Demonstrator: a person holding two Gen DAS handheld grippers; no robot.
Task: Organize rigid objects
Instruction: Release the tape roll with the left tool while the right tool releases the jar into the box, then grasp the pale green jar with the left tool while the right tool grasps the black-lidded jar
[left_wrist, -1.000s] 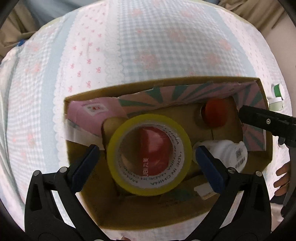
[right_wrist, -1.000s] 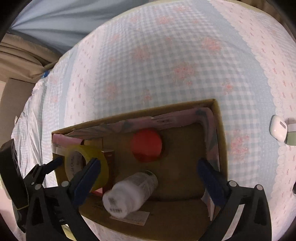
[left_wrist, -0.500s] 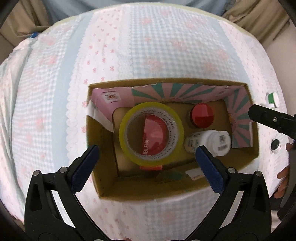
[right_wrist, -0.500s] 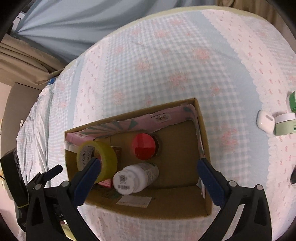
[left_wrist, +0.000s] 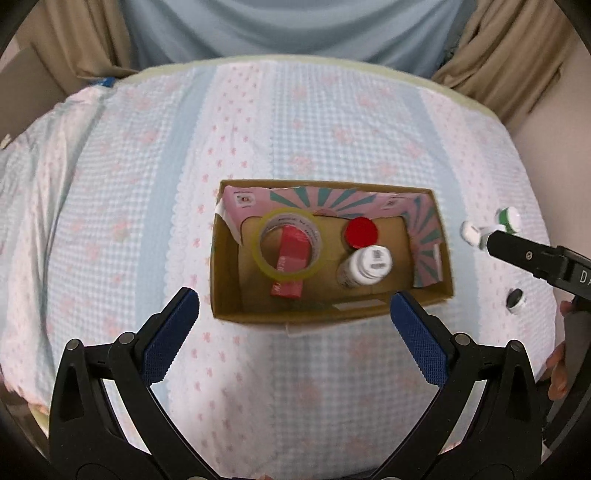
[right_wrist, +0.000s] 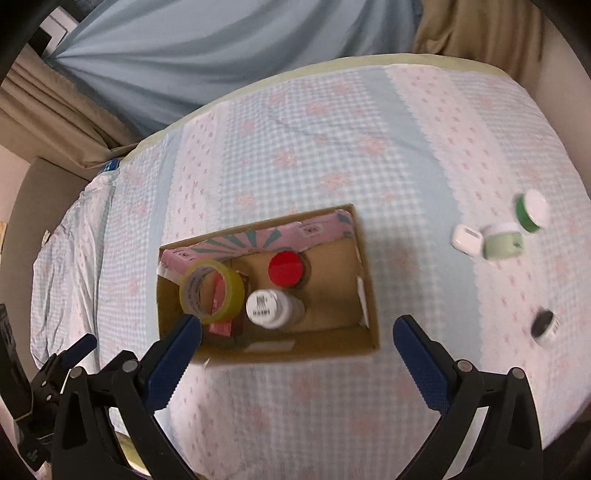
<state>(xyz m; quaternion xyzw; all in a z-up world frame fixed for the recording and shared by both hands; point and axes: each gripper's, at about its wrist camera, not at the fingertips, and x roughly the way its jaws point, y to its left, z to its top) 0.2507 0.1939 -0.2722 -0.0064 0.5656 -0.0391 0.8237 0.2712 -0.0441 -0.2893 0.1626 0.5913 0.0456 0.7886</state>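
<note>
A cardboard box (left_wrist: 325, 314) (right_wrist: 365, 332) sits on the checked cloth. Inside it are a yellow tape roll (left_wrist: 290, 243) (right_wrist: 212, 291) resting over a red packet (left_wrist: 290, 269), a red-lidded jar (left_wrist: 362, 232) (right_wrist: 286, 268) and a white bottle (left_wrist: 367, 264) (right_wrist: 271, 308). My left gripper (left_wrist: 295, 325) is open and empty, held above the box's near side. My right gripper (right_wrist: 297, 347) is open and empty, also high above the box's near edge. To the right on the cloth lie a white earbud case (right_wrist: 466, 239), a pale green jar (right_wrist: 504, 243), a green-rimmed lid (right_wrist: 532, 212) and a small dark-topped jar (right_wrist: 545, 326).
The round table's far edge (left_wrist: 295, 59) meets blue and tan curtains. The right gripper's body (left_wrist: 535, 258) shows at the right of the left wrist view, near the loose items (left_wrist: 509, 218). The left gripper's body (right_wrist: 44, 380) shows at the lower left of the right wrist view.
Both grippers have risen and pulled back from the box, which now looks smaller. The tape roll stays in the box. More of the table and the loose items to the right have come into view.
</note>
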